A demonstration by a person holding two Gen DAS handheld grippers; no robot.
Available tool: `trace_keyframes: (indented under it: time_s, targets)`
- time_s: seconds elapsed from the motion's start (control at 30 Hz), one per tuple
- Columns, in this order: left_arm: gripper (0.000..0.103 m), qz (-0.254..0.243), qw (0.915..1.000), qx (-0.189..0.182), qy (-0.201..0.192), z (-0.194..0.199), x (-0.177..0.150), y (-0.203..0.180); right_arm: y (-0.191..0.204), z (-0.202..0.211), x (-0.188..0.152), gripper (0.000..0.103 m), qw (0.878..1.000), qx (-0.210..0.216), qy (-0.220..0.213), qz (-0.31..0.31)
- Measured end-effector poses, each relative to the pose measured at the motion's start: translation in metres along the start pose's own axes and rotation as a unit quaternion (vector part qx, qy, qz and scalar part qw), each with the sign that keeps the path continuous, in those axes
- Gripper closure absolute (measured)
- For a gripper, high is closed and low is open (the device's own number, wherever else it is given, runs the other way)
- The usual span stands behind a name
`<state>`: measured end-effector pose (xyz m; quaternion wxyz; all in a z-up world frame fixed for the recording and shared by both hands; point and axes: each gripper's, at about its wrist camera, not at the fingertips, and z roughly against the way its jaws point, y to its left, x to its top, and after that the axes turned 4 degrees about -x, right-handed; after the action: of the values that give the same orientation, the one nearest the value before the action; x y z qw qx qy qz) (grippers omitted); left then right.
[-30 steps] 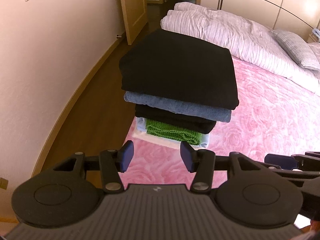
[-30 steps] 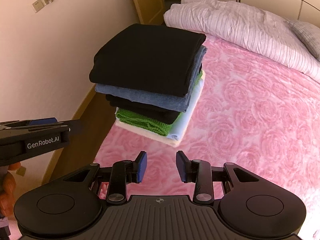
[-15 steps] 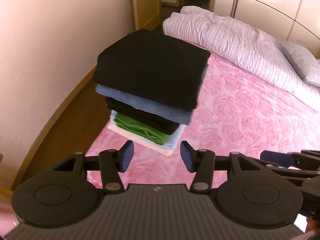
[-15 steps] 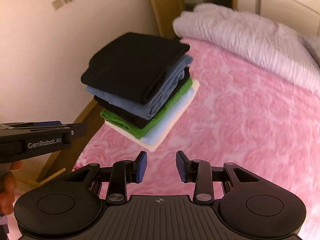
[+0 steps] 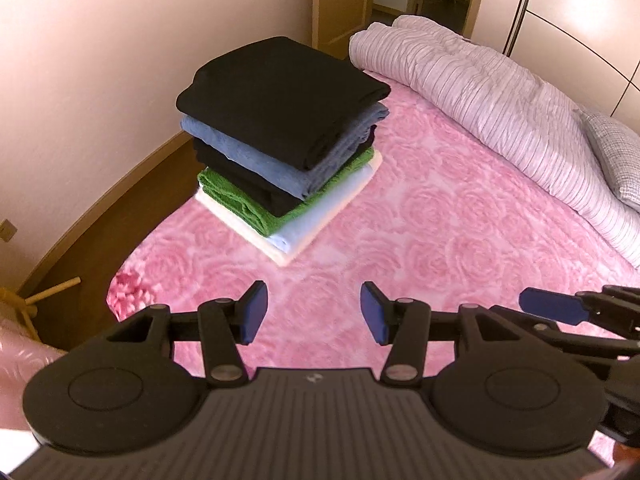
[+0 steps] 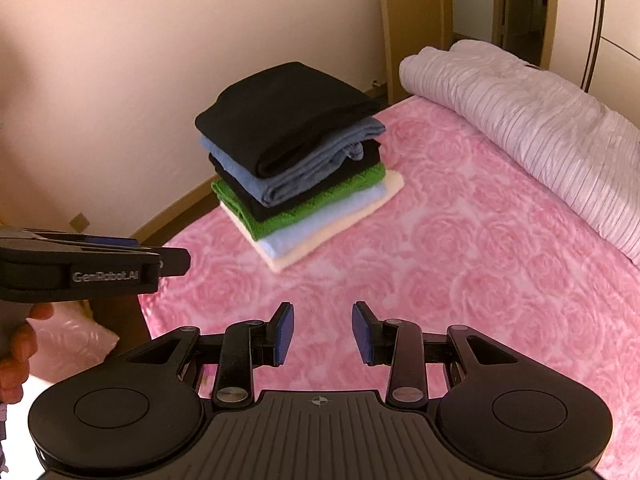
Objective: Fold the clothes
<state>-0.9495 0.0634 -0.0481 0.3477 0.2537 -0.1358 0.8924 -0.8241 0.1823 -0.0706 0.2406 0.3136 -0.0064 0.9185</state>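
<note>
Nearest the cameras, short of the stack of folded clothes (image 5: 280, 140), the left gripper (image 5: 310, 312) and right gripper (image 6: 322, 334) hang over the pink bedspread (image 5: 420, 240) with jaws apart and nothing between them. Beyond them the stack sits near the bedspread's corner; soft and limp, it probably slumps unless taken from under the bottom cream layer at opposite sides. Behind the stack lies a rolled striped duvet (image 5: 500, 100).
</note>
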Motion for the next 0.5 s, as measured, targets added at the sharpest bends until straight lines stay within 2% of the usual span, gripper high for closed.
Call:
trace_keyframes:
  time_s: [0.23, 0.5]
  targets:
    - [0.056, 0.016, 0.9997, 0.01, -0.013, 0.014, -0.012, -0.022, -0.026, 0.01, -0.005, 0.067, 1.0, 0.008, 0.002, 0.011]
    - [0.056, 0.036, 0.9991, 0.017, -0.014, 0.016, -0.015, -0.03, -0.044, 0.005, 0.006, 0.067, 1.0, 0.006, 0.012, 0.026]
